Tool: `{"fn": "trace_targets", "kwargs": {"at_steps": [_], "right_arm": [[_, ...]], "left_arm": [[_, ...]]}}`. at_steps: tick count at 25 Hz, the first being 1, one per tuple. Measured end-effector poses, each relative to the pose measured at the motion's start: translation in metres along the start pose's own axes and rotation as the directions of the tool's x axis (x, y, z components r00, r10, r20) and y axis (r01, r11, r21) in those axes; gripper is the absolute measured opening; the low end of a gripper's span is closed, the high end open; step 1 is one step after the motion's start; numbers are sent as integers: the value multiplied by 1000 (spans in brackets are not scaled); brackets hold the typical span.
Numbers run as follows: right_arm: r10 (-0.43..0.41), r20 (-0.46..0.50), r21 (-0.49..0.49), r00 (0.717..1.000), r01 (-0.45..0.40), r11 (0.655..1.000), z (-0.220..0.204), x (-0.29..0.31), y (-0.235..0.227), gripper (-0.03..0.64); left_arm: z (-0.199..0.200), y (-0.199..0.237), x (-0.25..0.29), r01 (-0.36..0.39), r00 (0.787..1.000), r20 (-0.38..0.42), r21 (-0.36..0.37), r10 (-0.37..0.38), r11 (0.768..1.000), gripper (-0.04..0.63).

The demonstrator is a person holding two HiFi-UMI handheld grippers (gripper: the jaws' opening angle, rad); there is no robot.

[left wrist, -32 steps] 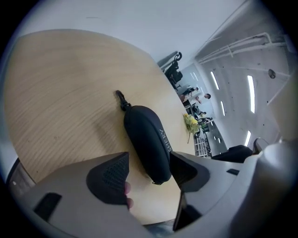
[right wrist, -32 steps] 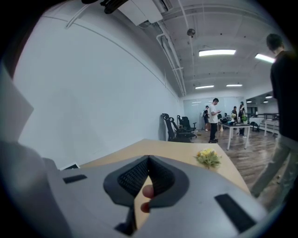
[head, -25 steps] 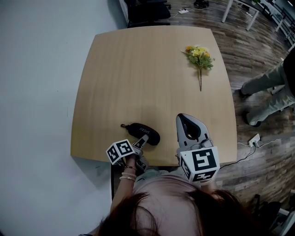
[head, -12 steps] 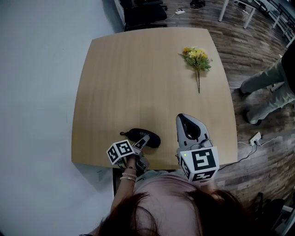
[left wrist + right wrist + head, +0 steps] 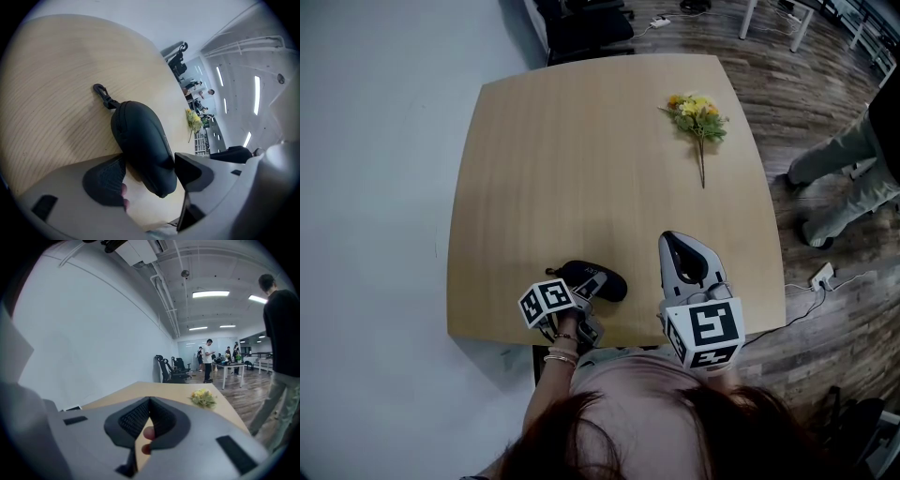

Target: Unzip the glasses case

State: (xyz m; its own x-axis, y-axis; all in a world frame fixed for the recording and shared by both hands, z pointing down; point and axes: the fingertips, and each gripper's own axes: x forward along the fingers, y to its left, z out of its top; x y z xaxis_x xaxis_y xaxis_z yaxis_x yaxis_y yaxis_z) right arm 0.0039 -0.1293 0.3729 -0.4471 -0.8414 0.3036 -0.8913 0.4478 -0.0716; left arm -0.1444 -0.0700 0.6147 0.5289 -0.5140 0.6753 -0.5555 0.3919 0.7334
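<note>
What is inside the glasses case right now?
Nothing inside shows: the glasses case looks zipped shut, so its contents are hidden. Only its black shell and clip are visible, lying on the table.

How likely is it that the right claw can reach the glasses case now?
Probably yes: only bare table lies between the right claw and the glasses case, just to its left.

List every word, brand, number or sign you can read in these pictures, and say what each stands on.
No text here can be read.
Black zipped glasses case: a faint small mark on its side, too blurred to read.
Black-and-white marker cubes: square patterns only, no letters or numbers.
Background room: no legible signs.
</note>
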Motion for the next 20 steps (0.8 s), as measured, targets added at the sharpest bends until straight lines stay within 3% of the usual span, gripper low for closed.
{"fn": "trace_targets", "kwargs": {"at_steps": [16,20], "right_arm": [[-36,0,29,999,36,999,-8,3,-11,14],[-30,-3,30,1000,30,999,-10,4,-10,14]], "left_arm": [[1,-8,14,-48,991,-127,48,54,998,316],[0,-9,16,-26,990,-137,12,27,1000,316]]}}
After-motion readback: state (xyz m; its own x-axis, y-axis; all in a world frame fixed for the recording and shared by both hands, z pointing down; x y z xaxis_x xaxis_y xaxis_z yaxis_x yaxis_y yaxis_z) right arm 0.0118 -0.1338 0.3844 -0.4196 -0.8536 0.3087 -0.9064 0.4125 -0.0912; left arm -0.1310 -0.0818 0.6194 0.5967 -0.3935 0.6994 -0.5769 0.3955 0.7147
